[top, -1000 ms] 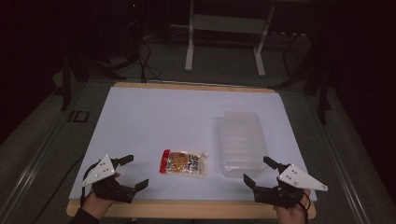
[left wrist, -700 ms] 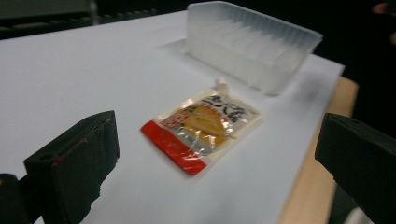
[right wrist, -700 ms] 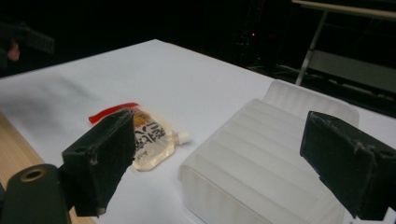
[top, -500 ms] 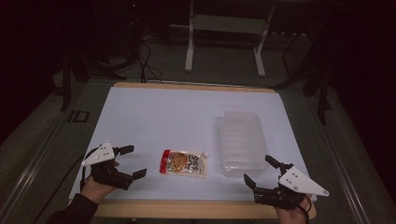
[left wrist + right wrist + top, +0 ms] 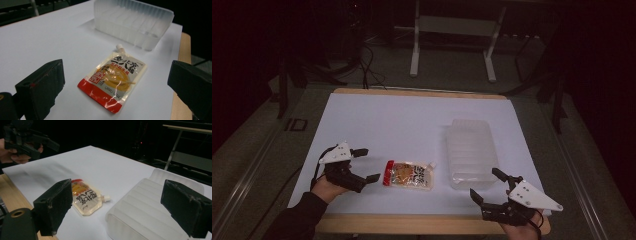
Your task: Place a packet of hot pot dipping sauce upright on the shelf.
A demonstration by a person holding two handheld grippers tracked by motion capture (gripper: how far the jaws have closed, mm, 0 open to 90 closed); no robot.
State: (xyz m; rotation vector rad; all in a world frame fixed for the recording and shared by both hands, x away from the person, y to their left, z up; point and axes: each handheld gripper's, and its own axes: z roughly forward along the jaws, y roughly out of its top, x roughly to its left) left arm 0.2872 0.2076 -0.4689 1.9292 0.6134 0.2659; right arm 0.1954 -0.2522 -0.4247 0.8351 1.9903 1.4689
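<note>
Left gripper (image 5: pixel 363 164): jaws spread wide, empty, low over the desk (image 5: pixel 412 120) at roughly 8 o'clock of the white sheet. It points toward 3 o'clock, straight at the sauce pouch (image 5: pixel 408 175). In the left gripper view the pouch (image 5: pixel 113 83) lies between the two jaws but ahead of them, not touched.

Right gripper (image 5: pixel 486 184): jaws also spread, empty, near the desk edge at about 5 o'clock, just short of the clear plastic tray (image 5: pixel 471 152).

Pouch: flat on the sheet, red band toward the left gripper, small white spout (image 5: pixel 120 47) toward the tray. The right gripper view shows the pouch (image 5: pixel 86 197) near the tray (image 5: pixel 147 215) but apart from it.

Judged step: approach to a grasp on the pouch, tray the probable destination.

Risks:
- Pouch lies flat and thin; jaws closing too high would slide over the glossy film and push it toward 3 o'clock instead of pinching it.
- Jaws closing too low would scrape or snag the sheet.
- A soft, filled pouch held at one end may sag or slip out.
- Tray looks light; a nudge from the right gripper could shift it.
</note>
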